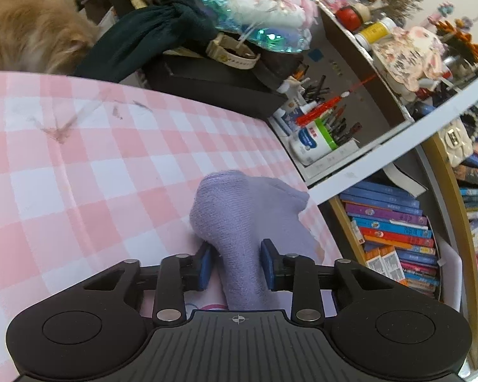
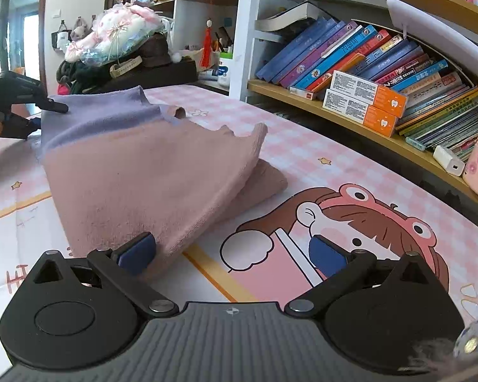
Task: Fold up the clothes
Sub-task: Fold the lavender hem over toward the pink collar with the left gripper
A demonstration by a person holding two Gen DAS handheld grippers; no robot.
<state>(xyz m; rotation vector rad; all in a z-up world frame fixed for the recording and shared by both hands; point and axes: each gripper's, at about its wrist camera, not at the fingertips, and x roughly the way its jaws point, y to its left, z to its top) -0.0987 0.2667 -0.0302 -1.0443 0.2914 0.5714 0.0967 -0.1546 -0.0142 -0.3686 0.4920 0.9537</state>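
Garment (image 2: 149, 172): small pink/lilac knit, centre-left of right view, lifted tent-like off pink checked worktop (image 2: 302, 156), lower fold resting on it. Left gripper (image 1: 235, 264): fingers pinching lilac end, bunched between pads. Right gripper (image 2: 232, 254): fingers spread wide, left pad (image 2: 137, 251) touching pink hem, nothing held. Judgement: soft, light, floppy, not slippery; best taken at corners/hems. Left view only: dog (image 1: 32, 28) upper left. Right view only: pink half, cartoon print, left gripper (image 2: 44, 108) at far end.
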